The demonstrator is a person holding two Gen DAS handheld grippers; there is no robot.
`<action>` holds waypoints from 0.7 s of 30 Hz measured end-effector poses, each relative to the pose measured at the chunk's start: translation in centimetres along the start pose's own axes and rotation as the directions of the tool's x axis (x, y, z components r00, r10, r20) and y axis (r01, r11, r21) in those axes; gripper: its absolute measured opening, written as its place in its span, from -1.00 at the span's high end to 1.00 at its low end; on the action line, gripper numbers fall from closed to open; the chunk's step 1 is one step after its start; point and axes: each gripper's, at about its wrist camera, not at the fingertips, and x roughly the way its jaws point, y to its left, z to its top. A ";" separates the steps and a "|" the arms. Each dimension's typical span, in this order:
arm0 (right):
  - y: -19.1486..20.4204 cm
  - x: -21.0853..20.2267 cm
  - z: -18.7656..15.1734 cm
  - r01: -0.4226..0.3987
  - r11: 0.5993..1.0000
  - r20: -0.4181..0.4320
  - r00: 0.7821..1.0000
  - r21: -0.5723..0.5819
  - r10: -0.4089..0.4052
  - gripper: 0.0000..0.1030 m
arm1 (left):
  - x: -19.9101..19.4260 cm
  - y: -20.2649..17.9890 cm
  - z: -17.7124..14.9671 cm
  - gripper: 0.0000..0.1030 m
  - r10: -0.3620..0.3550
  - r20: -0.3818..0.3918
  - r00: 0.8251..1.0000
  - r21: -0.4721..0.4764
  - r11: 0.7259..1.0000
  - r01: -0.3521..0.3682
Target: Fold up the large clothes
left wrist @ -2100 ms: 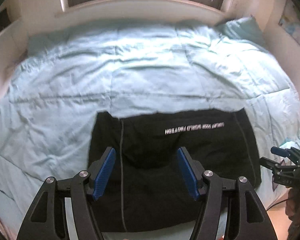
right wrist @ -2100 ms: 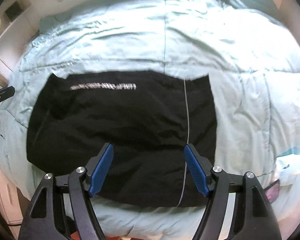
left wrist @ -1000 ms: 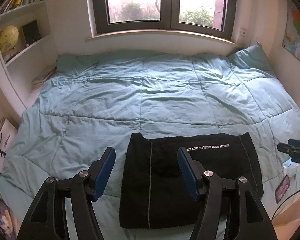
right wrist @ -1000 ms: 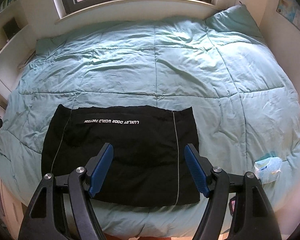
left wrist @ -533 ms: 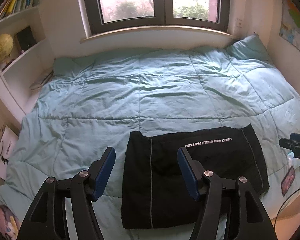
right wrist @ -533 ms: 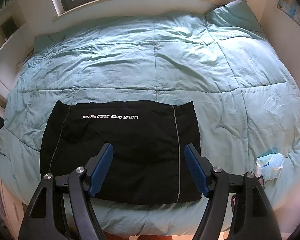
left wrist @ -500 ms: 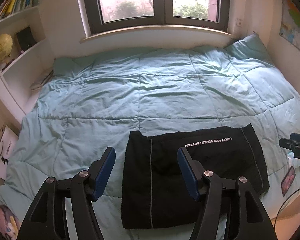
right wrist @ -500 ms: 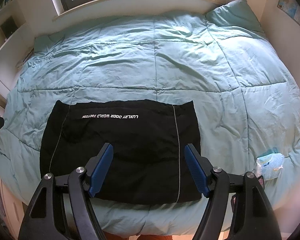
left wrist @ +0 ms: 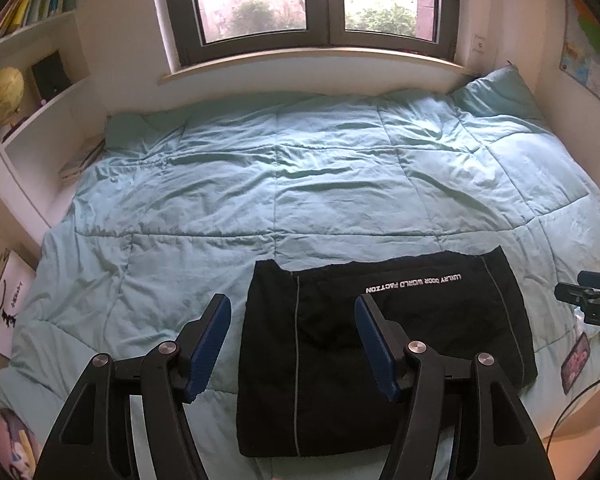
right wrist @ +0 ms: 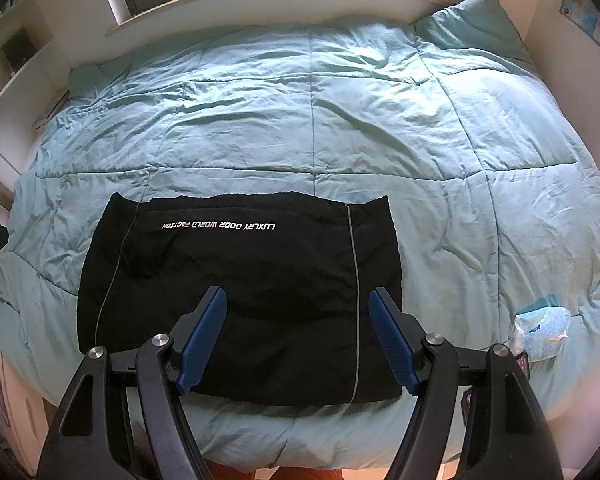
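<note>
While both grippers hang above the near edge of the bed, nothing sits between their blue pads. Left gripper (left wrist: 290,340): jaws spread wide, empty. Right gripper (right wrist: 298,336): jaws spread wide, empty. Black garment (right wrist: 240,296) lies folded into a flat rectangle on the teal quilt (right wrist: 312,120), near side of the bed, left of centre in the right wrist view; white lettering runs along its far edge. A small pale packet (right wrist: 542,330) rests on the quilt to the right, well apart from the garment. Window (left wrist: 316,0) at the far wall.
</note>
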 end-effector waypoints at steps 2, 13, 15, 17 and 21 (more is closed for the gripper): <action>0.0 0.0 0.0 -0.005 1.000 -0.002 1.000 0.003 0.005 -0.48 | 0.0 -0.2 0.1 -0.28 0.004 -0.002 1.000 0.010 1.000 -0.004; -0.4 -0.2 -0.6 0.033 0.999 0.011 0.999 -0.006 -0.033 -0.48 | -0.1 -2.8 0.2 -0.28 0.007 -0.001 1.000 0.067 0.998 -0.007; -0.7 -0.1 -0.7 0.040 0.999 0.009 0.999 -0.004 -0.040 -0.48 | 0.1 -3.2 0.1 -0.28 0.006 -0.010 1.000 0.084 0.996 -0.005; -0.7 -0.1 -0.7 0.064 0.998 0.014 0.998 -0.014 -0.064 -0.48 | 0.3 -3.5 -0.1 -0.28 0.009 -0.017 1.000 0.098 0.995 -0.008; -0.7 0.3 -0.7 0.043 0.999 0.009 0.999 -0.016 -0.043 -0.48 | 0.5 -4.0 -0.4 -0.28 0.025 -0.041 0.999 0.113 0.993 -0.020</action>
